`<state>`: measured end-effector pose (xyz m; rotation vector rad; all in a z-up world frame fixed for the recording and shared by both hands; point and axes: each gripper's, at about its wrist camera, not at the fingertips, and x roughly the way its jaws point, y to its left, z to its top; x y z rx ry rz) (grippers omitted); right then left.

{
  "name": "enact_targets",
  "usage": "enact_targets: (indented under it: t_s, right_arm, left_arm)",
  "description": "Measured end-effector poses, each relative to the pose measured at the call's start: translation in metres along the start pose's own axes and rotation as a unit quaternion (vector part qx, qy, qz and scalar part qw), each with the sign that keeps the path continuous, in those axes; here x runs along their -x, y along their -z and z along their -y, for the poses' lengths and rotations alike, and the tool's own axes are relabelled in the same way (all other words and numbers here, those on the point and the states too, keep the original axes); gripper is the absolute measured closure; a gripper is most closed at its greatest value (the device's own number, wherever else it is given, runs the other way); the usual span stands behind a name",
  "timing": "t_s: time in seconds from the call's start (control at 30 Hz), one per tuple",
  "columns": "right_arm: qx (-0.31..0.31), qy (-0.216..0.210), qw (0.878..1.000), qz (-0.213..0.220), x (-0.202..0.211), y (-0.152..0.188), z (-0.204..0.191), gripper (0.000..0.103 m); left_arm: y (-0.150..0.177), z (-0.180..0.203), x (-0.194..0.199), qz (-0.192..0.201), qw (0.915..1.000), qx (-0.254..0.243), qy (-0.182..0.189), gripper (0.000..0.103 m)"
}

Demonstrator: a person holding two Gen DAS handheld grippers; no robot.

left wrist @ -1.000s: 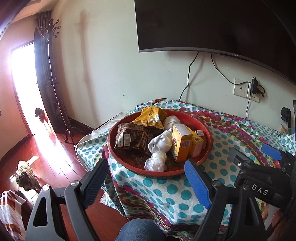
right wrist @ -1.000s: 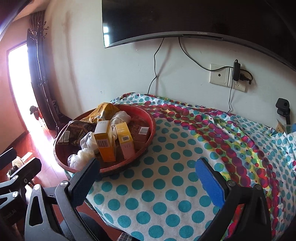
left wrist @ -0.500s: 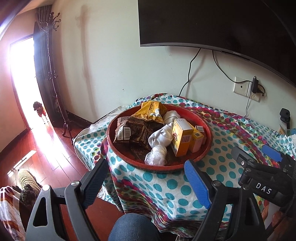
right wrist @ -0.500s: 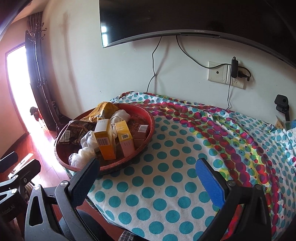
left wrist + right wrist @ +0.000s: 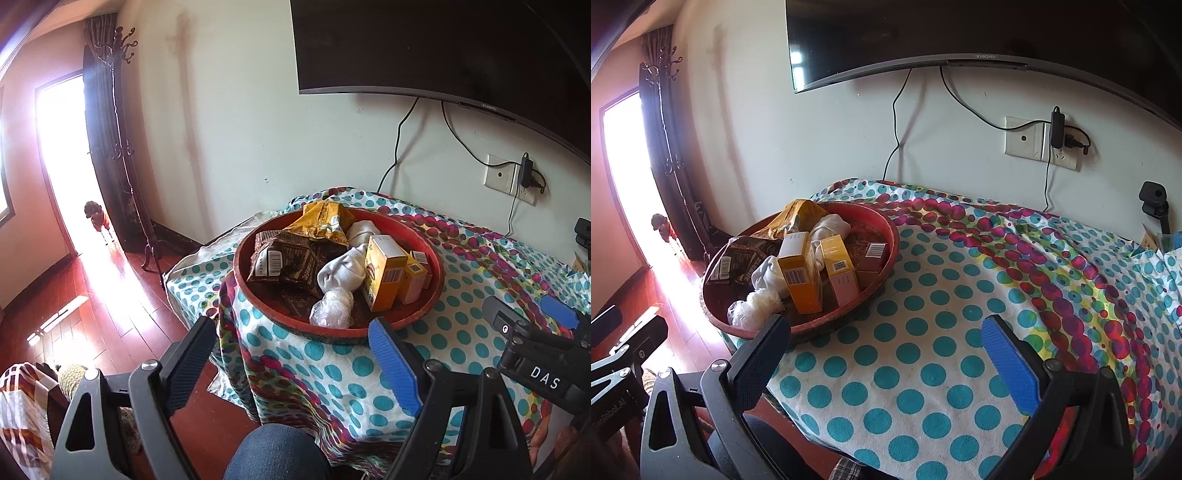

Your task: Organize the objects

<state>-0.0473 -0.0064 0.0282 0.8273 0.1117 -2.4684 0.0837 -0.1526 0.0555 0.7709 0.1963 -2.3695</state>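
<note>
A round red tray [image 5: 432,254] sits at the left end of a table covered with a polka-dot tablecloth [image 5: 923,369], close to the left and near edges, its rim overhanging the draped corner a little in the left wrist view. Inside it, a brown snack bag [image 5: 288,258] lies toward the left side, with a yellow snack bag [image 5: 325,221] behind it at the far rim. A white sock [image 5: 341,271] lies across the middle, and a crumpled clear plastic wrap [image 5: 330,312] rests at the near rim. To the right of the sock stands a tall yellow box [image 5: 384,271], with a smaller yellow-and-pink box [image 5: 840,271] just beside it and a small brown box with a barcode [image 5: 873,258] toward the right rim.

The left gripper [image 5: 291,354] hovers in front of the tray, jaws spread wide with nothing between them. The right gripper [image 5: 886,350] hangs over the bare tablecloth to the right of the tray, likewise released and empty.

On the wall behind hang a television [image 5: 960,29] and a power socket [image 5: 1041,144] with a plugged adapter. A coat stand [image 5: 125,147] stands by the bright doorway.
</note>
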Motion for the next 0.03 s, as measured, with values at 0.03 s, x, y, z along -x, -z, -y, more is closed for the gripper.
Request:
enact_targets:
  t_s: [0.03]
  right_arm:
    - [0.000, -0.001, 1.000, 0.000, 0.0000, 0.0000, 0.0001, 0.000]
  left_arm:
    - [0.0000, 0.0001, -0.0002, 0.000, 1.0000, 0.000, -0.001, 0.016]
